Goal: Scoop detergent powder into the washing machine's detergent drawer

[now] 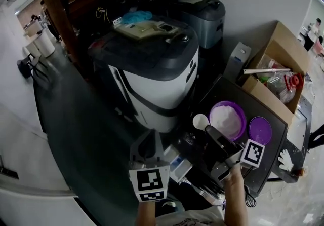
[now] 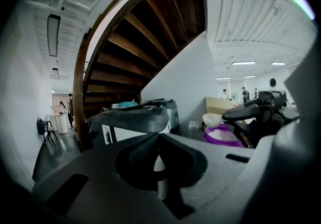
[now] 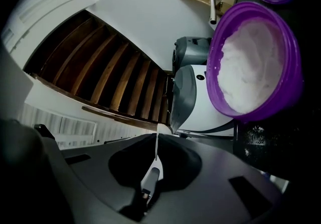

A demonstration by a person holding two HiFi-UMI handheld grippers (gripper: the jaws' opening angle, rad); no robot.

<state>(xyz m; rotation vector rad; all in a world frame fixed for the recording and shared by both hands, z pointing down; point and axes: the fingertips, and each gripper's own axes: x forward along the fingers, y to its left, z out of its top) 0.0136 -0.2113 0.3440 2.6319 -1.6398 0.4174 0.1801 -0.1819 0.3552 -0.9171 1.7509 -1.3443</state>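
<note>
The right gripper (image 1: 209, 130) clamps its fingers on a spoon (image 1: 200, 121) beside the purple bowl (image 1: 245, 121) of powder (image 1: 226, 120); the left gripper (image 1: 147, 138), fingers closed empty, hovers by the drawer (image 1: 180, 168) below-left of the bowl. A tilted spoon could spill powder short of it

Seen from the head camera, the left gripper (image 1: 147, 138) has a pale grey, wedge-shaped housing that narrows toward its jaws. A white marker cube (image 1: 148, 183) sits at its rear, with black square patterns on the two faces in view. The right gripper (image 1: 209, 131) is darker, with long black jaws. Its own second cube (image 1: 252, 153) has a black-and-white square code on its top face. In each gripper's own view the housing is a broad, matte grey shell with slot-shaped recesses and a dark hollow around the jaws. The left one's black pads (image 2: 138, 150) are ribbed. What looks like a pale grey top (image 1: 195, 217) edges the lower frame.
</note>
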